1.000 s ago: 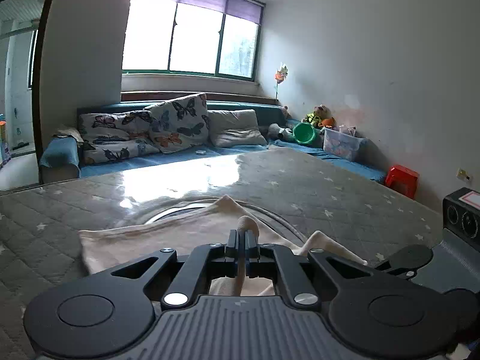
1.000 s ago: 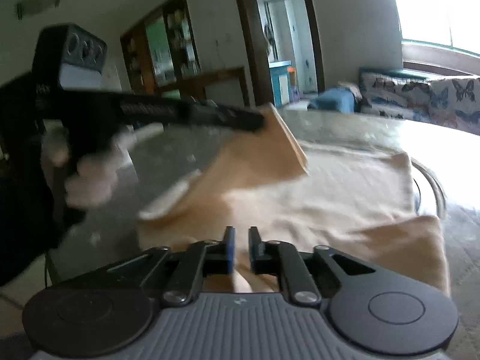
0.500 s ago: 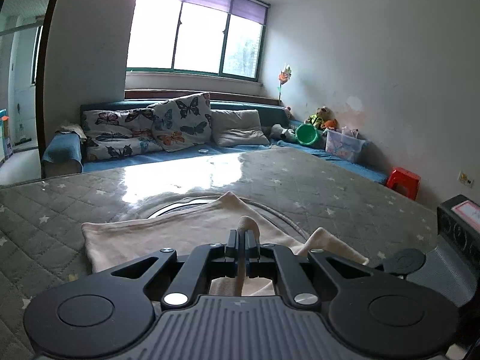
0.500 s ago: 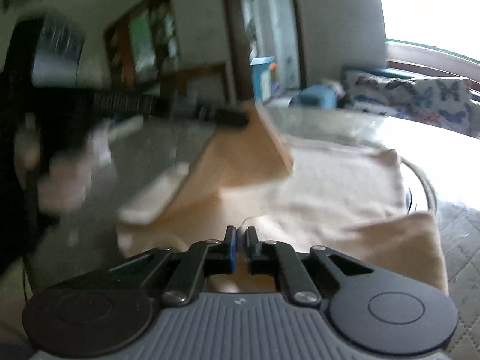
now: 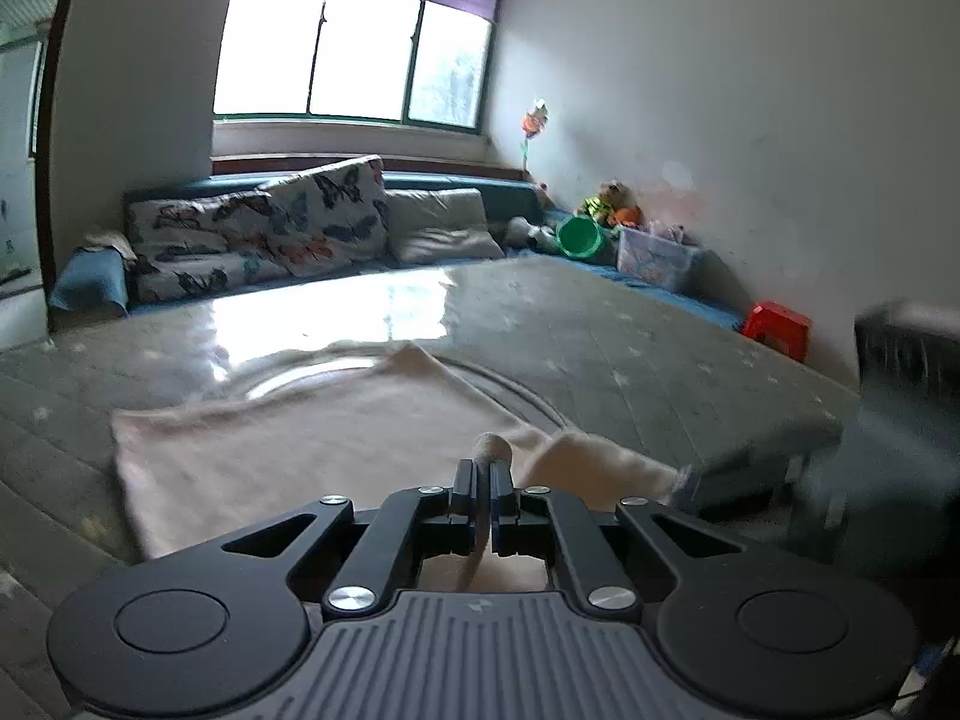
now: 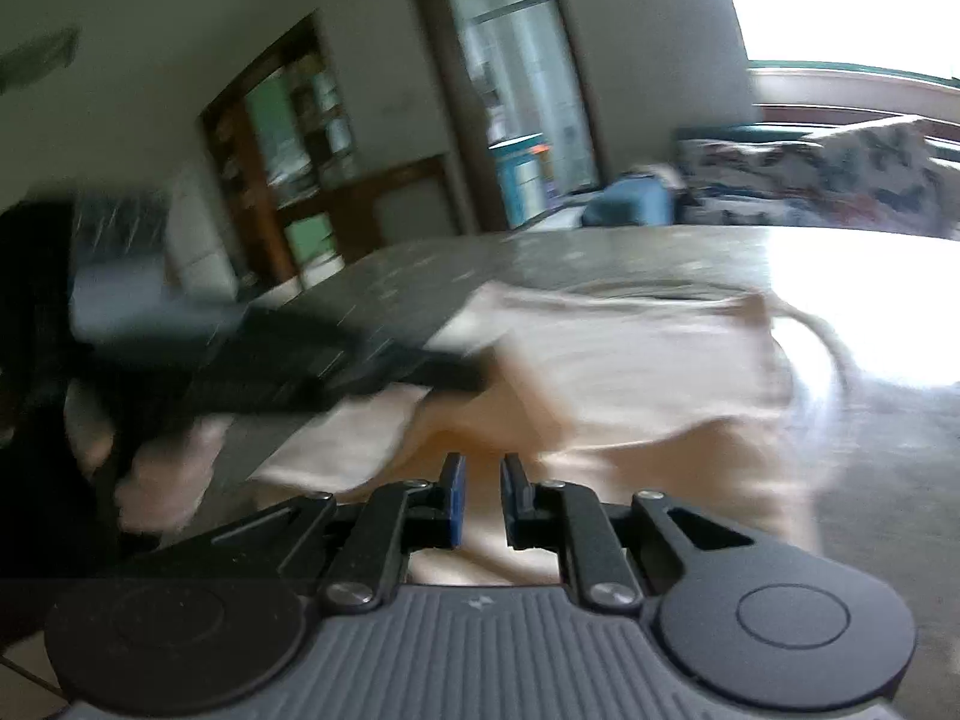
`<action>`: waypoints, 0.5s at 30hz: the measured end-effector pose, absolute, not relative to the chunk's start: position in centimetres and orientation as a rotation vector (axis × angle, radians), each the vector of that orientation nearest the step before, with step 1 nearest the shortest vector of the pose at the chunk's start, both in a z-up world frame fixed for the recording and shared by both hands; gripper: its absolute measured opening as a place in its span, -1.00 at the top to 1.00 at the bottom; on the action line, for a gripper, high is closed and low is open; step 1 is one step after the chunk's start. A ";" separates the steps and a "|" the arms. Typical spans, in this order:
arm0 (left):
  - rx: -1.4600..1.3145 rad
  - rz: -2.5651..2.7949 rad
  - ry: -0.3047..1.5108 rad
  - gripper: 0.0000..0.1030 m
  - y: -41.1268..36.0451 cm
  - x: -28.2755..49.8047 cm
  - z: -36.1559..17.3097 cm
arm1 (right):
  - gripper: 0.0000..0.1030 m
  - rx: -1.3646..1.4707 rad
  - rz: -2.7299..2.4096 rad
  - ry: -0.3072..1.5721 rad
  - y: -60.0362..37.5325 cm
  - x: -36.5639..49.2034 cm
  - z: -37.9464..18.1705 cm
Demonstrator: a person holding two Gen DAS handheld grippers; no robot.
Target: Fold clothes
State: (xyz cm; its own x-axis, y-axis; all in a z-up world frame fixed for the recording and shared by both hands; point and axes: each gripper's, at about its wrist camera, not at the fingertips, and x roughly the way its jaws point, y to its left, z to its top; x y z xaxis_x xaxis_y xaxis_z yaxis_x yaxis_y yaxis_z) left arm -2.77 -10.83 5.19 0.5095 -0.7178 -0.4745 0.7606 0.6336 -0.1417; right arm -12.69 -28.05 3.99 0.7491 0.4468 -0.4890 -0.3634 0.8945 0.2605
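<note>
1. Left wrist view: the left gripper (image 5: 483, 471) has its jaws clamped on a pinched edge of the beige garment (image 5: 312, 438), which lies mostly flat on the quilted surface (image 5: 630, 348). Folding looks barely begun.
2. Right wrist view: the right gripper (image 6: 480, 468) has its jaws opening, nothing pinched; one near corner is lifted.

Daylight floods from the window (image 5: 354, 48); glare on the mattress (image 5: 336, 312); right view motion-blurred; fisheye-bent edges.

One beige garment (image 5: 312, 438), two grippers, three cushions, one red stool (image 5: 777, 327)
</note>
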 end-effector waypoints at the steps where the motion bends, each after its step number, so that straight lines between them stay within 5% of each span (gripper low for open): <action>1: 0.090 -0.900 0.540 0.91 -11.0 -2.9 4.8 | 0.76 0.167 0.409 0.566 -29.2 -12.5 4.1; 15: 0.170 -0.928 0.656 0.85 -12.7 -3.8 1.4 | 0.76 0.190 0.181 0.555 -33.9 -9.9 2.9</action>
